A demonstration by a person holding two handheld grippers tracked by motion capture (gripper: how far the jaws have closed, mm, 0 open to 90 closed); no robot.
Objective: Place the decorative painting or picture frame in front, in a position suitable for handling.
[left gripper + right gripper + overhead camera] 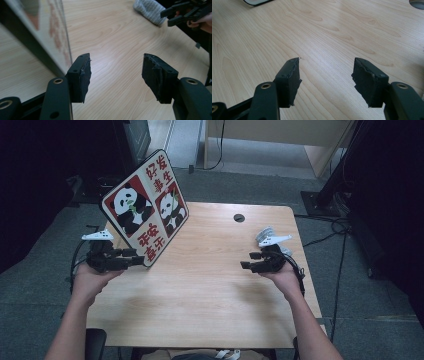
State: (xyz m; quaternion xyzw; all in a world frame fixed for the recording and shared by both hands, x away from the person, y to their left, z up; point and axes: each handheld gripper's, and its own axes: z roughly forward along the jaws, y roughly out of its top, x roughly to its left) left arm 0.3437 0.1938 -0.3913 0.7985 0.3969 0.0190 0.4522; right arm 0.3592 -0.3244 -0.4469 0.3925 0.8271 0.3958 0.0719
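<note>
The panda board [145,212] stands tilted at the table's [210,290] far left corner, just beside the left gripper [137,257], whose jaws gape with nothing between them. The right gripper [248,260] hovers level near the right edge, jaws apart, beside a grey cloth [150,10].

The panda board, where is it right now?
In the high view the panda board stands tilted at the table's far left corner, right beside the left gripper, whose open jaws are not around it.
</note>
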